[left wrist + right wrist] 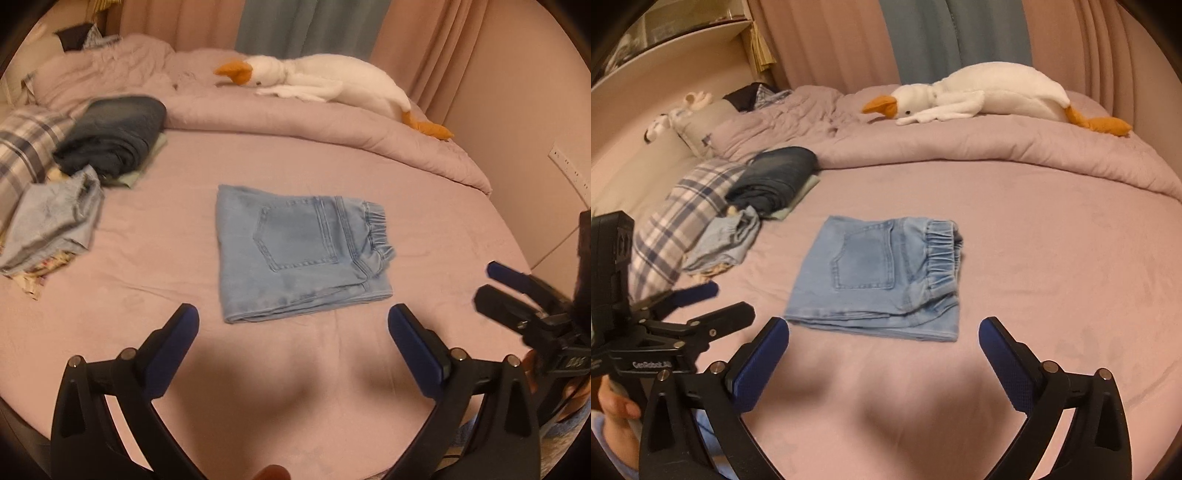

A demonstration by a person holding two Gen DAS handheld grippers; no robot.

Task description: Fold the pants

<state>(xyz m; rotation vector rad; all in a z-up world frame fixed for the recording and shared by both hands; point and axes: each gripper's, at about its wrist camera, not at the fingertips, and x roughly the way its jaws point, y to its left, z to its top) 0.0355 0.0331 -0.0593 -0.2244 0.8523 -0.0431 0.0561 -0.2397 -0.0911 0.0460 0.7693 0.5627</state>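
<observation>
Bed (pixel 424 229) under a mauve sheet; rumpled duvet (pixel 295 118) bunched along the far side. White plush goose (pixel 332 81), orange beak and feet, lies on the duvet. Left: dark folded denim (pixel 114 133), plaid cloth (pixel 683 221), pale crumpled garments (pixel 55 221). Pink curtains (pixel 831 40) behind.

Left gripper (pixel 293 317), jaws spread wide with nothing between them, angled downward. Right gripper (pixel 883 330), likewise spread wide and empty, angled downward beside it. A hand (pixel 617 410) grips the left gripper's handle.
</observation>
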